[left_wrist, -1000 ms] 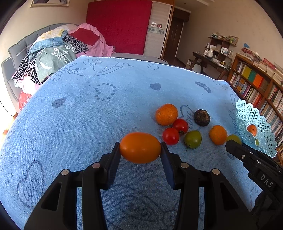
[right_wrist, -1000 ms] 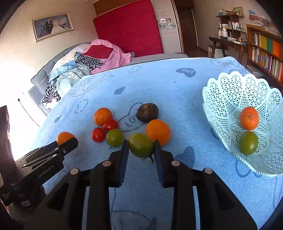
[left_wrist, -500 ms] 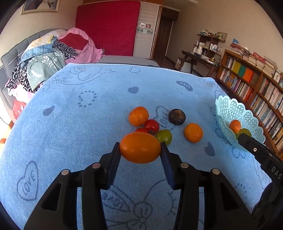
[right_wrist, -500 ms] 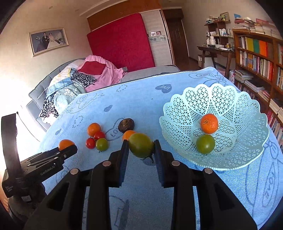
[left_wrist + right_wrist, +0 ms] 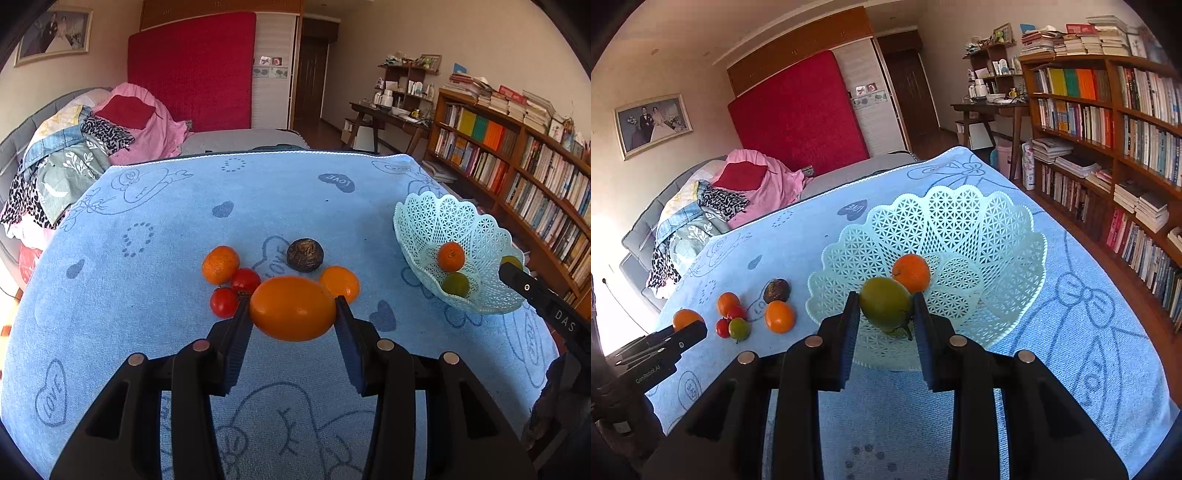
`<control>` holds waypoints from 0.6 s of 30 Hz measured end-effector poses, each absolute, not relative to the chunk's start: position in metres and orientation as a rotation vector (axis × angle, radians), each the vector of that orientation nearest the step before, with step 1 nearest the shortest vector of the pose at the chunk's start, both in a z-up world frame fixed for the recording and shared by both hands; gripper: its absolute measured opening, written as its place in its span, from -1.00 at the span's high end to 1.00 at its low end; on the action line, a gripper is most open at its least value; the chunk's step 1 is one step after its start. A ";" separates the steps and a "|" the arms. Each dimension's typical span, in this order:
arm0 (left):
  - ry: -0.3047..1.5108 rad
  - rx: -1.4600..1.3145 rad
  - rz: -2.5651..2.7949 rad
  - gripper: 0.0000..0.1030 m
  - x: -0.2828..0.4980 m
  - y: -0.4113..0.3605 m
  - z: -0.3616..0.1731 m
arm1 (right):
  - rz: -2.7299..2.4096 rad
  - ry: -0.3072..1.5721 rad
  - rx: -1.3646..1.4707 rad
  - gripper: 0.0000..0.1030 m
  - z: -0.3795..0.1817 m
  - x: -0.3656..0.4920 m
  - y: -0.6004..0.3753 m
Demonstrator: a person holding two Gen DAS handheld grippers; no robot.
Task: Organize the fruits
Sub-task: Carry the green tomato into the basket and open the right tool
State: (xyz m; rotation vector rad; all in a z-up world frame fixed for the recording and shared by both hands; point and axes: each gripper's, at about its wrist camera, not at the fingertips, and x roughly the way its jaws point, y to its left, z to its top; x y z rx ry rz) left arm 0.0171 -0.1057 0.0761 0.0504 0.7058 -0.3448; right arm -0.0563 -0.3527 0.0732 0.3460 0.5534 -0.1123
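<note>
My left gripper (image 5: 292, 314) is shut on a large orange fruit (image 5: 292, 308), held above the blue towel (image 5: 147, 332). My right gripper (image 5: 885, 314) is shut on a green tomato (image 5: 885, 305), held over the near rim of the pale lattice basket (image 5: 997, 236). In the basket lie an orange (image 5: 911, 272) and, seen from the left wrist, a green fruit (image 5: 456, 283). On the towel stay an orange (image 5: 220, 264), two red tomatoes (image 5: 245, 280), a dark brown fruit (image 5: 305, 254), another orange (image 5: 340, 283) and a green-red tomato (image 5: 739, 328).
The towel-covered table ends at its far edge (image 5: 258, 154); beyond it are a sofa with piled clothes (image 5: 74, 155) and a red panel. Bookshelves (image 5: 1108, 129) line the right side. The basket sits close to the towel's right edge.
Both grippers have swung rightwards with their fruits. The basket has come from the right side of the right wrist view to directly under the green tomato. The loose fruits have slid left.
</note>
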 end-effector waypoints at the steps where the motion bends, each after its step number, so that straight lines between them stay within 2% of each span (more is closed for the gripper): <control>1: 0.705 0.056 -0.350 0.12 0.017 -0.110 0.077 | -0.120 0.553 0.354 0.42 0.072 -0.057 -0.357; 3: 0.703 0.069 -0.360 0.12 0.017 -0.119 0.078 | -0.137 0.546 0.368 0.20 0.071 -0.059 -0.366; 4: 0.702 0.076 -0.365 0.12 0.017 -0.123 0.078 | -0.146 0.540 0.372 0.02 0.071 -0.061 -0.369; 5: 0.701 0.082 -0.371 0.12 0.017 -0.128 0.079 | -0.152 0.535 0.371 -0.02 0.071 -0.062 -0.372; 18: 0.695 0.147 -0.470 0.12 0.022 -0.185 0.084 | -0.178 0.506 0.381 -0.02 0.067 -0.075 -0.393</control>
